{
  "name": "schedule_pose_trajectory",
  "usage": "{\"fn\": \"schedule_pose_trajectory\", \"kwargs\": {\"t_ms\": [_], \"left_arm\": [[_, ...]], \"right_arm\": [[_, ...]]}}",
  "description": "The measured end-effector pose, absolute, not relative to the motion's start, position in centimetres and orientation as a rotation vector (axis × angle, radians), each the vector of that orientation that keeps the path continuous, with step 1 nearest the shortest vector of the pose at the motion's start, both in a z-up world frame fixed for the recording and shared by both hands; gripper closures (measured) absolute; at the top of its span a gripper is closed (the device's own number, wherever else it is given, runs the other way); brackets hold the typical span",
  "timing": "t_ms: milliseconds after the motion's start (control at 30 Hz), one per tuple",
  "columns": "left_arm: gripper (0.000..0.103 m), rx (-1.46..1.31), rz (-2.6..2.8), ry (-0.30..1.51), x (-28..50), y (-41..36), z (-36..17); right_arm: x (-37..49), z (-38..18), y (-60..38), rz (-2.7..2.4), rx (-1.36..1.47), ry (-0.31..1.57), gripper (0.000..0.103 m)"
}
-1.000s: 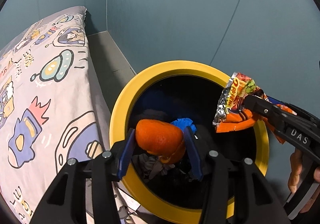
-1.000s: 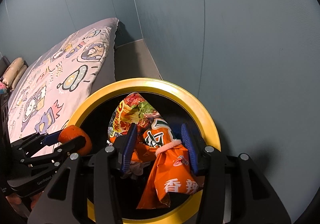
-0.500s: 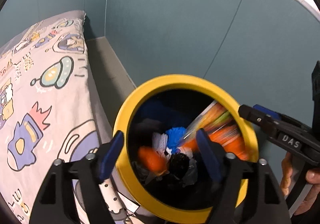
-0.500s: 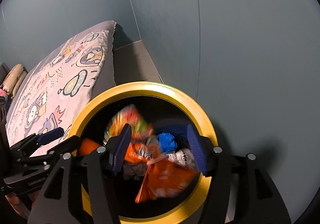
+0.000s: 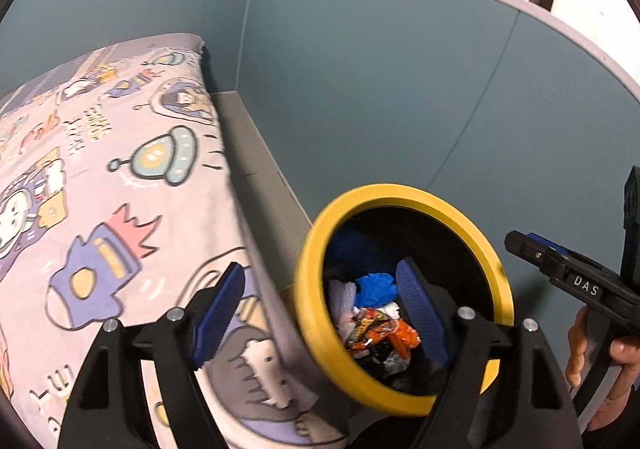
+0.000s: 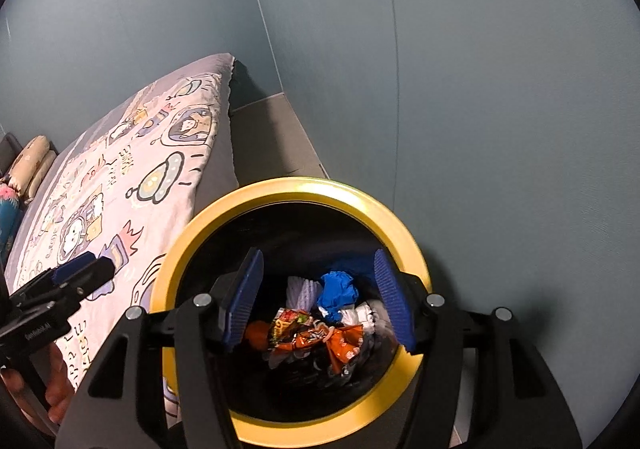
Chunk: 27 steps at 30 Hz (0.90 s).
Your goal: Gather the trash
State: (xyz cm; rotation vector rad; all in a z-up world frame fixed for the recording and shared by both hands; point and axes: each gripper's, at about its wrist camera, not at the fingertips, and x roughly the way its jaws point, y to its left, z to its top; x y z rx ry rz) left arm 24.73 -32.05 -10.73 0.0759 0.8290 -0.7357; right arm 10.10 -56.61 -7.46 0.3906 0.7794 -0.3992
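A black bin with a yellow rim (image 5: 308, 269) (image 6: 408, 245) stands between the bed and the teal wall. Inside lie an orange snack wrapper (image 5: 380, 333) (image 6: 316, 337), an orange peel (image 6: 256, 333), a crumpled blue scrap (image 5: 376, 289) (image 6: 338, 291) and white paper (image 6: 302, 291). My left gripper (image 5: 320, 303) is open and empty, up and to the left over the bin's rim and the bed's edge. My right gripper (image 6: 316, 295) hangs open and empty straight above the bin's mouth. Each gripper also shows from the side in the other's view, the right gripper (image 5: 516, 243) and the left gripper (image 6: 108, 263).
A bed with a cartoon-print cover (image 5: 120, 185) (image 6: 132, 185) fills the left side, close against the bin. Teal wall panels (image 5: 400, 89) rise behind and to the right. A narrow grey strip of floor (image 5: 252, 153) runs between bed and wall. Pillows (image 6: 32, 161) lie at the bed's far end.
Both grippers opened: the orange peel and the snack wrapper fell into the bin. The left gripper then rose and drew back to the left; the right gripper lifted a little.
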Motion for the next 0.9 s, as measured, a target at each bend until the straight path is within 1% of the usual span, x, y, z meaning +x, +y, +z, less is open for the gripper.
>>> {"fn": "schedule_pose_trajectory", "kwargs": {"t_ms": [200, 367, 433, 567, 667, 733, 867, 900], "left_arm": [[0.028, 0.055, -0.659, 0.815, 25.1, -27.1, -10.2], [0.028, 0.029, -0.572, 0.795, 25.6, -21.5, -9.7], [0.028, 0.016, -0.537, 0.786, 25.6, -19.1, -9.5], [0.028, -0.004, -0.462, 0.773, 25.7, -14.6, -9.7], [0.028, -0.015, -0.404, 0.769, 25.6, -11.3, -10.0], [0.025, -0.022, -0.364, 0.764, 25.6, -9.5, -10.3], [0.023, -0.037, -0.305, 0.753, 25.1, -5.8, -10.7], [0.021, -0.035, -0.292, 0.746, 24.9, -5.2, -10.8]], "right_arm": [[11.3, -6.8, -53.6, -0.337, 0.367, 0.789, 0.047], [12.8, -6.1, -49.5, -0.255, 0.335, 0.798, 0.047], [13.6, -5.9, -47.6, -0.219, 0.324, 0.803, 0.043], [15.2, -5.5, -43.6, -0.144, 0.304, 0.807, 0.042], [16.1, -5.2, -40.8, -0.107, 0.304, 0.800, 0.040], [16.5, -5.0, -39.2, -0.097, 0.304, 0.793, 0.035], [16.8, -5.0, -36.4, -0.102, 0.283, 0.789, 0.033], [16.7, -4.9, -35.6, -0.111, 0.263, 0.782, 0.031]]}}
